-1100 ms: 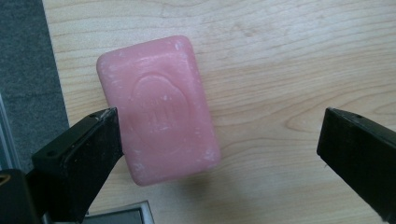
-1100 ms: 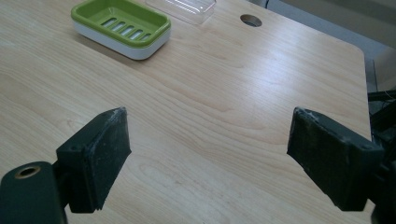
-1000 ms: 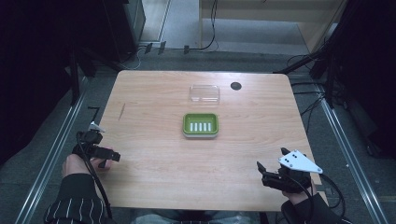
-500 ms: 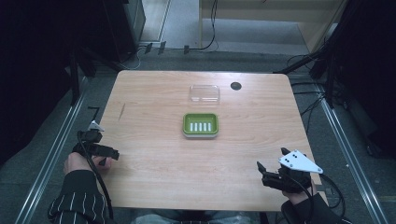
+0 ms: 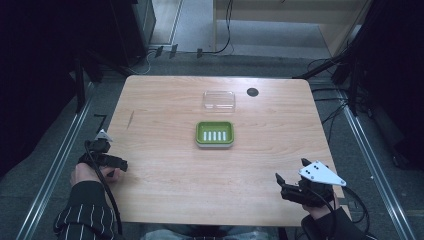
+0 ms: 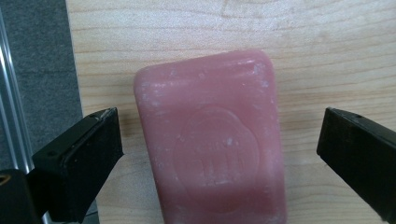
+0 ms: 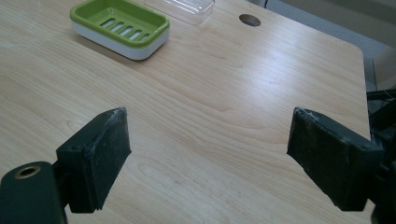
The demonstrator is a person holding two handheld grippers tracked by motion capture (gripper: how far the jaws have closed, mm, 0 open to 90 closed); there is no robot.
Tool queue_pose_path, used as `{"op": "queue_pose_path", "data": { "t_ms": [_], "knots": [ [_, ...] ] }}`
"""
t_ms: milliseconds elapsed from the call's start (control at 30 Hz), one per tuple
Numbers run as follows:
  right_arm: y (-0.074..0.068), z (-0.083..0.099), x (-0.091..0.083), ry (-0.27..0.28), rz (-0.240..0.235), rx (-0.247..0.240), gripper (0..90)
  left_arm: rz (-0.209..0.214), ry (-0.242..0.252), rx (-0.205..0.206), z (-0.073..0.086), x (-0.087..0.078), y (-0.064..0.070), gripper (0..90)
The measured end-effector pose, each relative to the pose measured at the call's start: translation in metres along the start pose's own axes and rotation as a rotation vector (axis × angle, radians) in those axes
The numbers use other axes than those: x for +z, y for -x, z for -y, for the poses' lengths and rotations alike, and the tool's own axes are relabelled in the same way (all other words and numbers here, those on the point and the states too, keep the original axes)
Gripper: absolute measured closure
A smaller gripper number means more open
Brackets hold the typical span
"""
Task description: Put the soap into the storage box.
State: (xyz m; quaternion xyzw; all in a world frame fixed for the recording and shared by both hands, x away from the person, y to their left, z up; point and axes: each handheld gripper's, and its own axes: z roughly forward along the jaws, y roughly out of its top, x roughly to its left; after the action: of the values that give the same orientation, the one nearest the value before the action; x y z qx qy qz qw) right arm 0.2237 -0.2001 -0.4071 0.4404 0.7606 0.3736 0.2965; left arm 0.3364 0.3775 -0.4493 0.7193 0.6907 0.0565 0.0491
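pink soap bar (image 6: 212,140), its round embossed stamp unreadable, lies between the wide-open left tool (image 6: 219,140) on the table (image 6: 327,46).

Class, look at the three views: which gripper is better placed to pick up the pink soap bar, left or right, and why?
Left. The left gripper has its open jaws on either side of the pink soap bar at the table's left edge. The right gripper is open over bare wood near the opposite corner.
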Motion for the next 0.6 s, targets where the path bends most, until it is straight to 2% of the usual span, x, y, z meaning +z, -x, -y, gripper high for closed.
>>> {"op": "queue_pose_path", "data": {
  "t_ms": [67, 167, 267, 600],
  "knots": [
    [0.0, 0.0001, -0.0001, 0.0, 0.002, 0.001, 13.5, 0.005, -0.003, 0.004, 0.0003, 0.0009, 0.0002, 13.5],
    [0.0001, 0.0002, -0.0002, 0.001, 0.002, 0.001, 13.5, -0.011, -0.004, 0.007, 0.0006, 0.0008, 0.0008, 14.7],
    [0.0001, 0.0003, -0.0002, 0.002, 0.002, 0.0, 13.4, -0.008, 0.002, -0.001, 0.0015, 0.0001, 0.0001, 17.4],
    [0.0002, 0.0004, -0.0005, 0.002, 0.002, 0.001, 13.5, -0.032, 0.028, 0.006, 0.0053, -0.003, 0.0013, 33.1]
  ]
}}
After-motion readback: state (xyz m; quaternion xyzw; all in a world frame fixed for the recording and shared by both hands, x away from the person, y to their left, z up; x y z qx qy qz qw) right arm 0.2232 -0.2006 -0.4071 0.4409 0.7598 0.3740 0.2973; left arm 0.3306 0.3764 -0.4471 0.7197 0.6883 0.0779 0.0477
